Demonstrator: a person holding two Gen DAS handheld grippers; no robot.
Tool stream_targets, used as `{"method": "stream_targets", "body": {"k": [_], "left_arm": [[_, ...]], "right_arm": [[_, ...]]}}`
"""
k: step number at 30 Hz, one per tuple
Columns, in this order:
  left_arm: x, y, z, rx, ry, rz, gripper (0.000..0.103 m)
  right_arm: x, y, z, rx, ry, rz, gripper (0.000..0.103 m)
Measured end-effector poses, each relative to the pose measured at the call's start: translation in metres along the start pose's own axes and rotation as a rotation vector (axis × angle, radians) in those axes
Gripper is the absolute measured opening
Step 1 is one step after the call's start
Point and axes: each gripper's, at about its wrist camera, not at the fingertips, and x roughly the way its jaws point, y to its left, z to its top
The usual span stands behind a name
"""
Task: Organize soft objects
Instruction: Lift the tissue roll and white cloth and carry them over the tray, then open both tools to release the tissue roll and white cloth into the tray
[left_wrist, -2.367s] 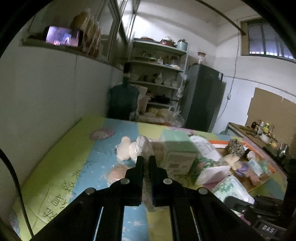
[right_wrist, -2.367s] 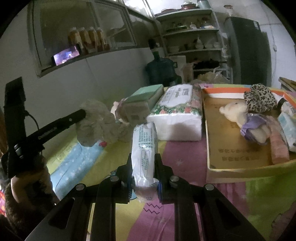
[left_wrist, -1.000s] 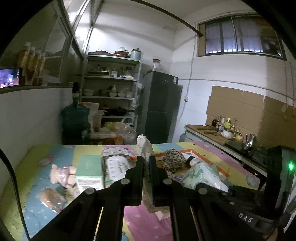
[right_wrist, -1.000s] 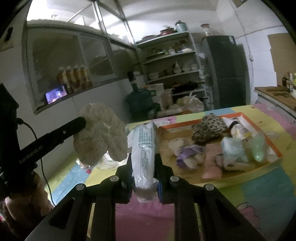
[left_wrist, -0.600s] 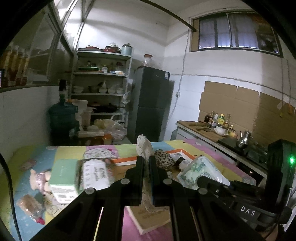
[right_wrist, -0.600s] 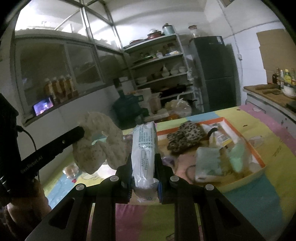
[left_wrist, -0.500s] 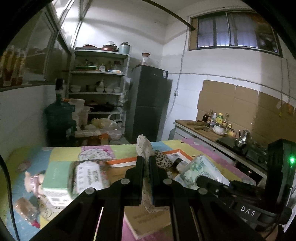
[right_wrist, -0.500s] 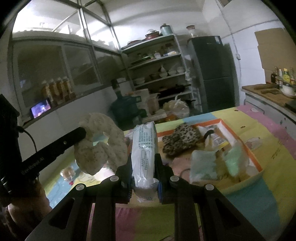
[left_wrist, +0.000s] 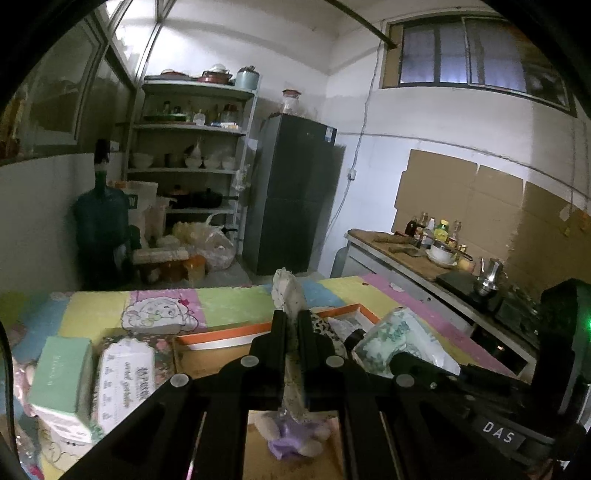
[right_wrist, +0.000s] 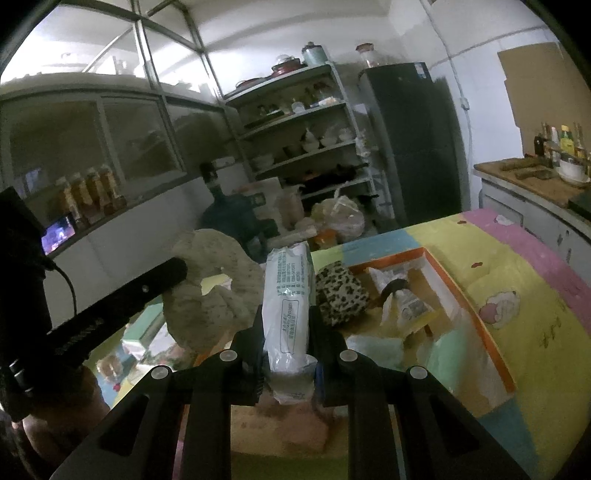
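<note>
Up top, left gripper (left_wrist: 291, 325) fingers pinch a speckled scrunchie (right_wrist: 210, 288), clamped tight. Right gripper (right_wrist: 286, 321) fingers grip a tissue pack (right_wrist: 286, 299) above the orange-rimmed tray (right_wrist: 476, 306), leopard scrunchie (right_wrist: 341, 293) at 1 o'clock.

A speckled scrunchie (right_wrist: 210, 291) and tissue pack (right_wrist: 286, 299) hang above the orange-rimmed tray (right_wrist: 476, 306).

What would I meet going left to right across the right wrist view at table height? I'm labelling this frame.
Speckled beige ring-shaped plush in the left gripper → white plastic-wrapped pack in the right gripper → leopard-print soft pouch → orange-rimmed cardboard tray.
</note>
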Motion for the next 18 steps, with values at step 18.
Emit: {"method": "stream_targets", "body": {"k": [18], "left_arm": [[0.068,0.032,-0.024,-0.078,0.216,0.117,0.007]], "right_arm": [[0.067,-0.012,0.005,0.051,0.132,0.055,0.021]]}}
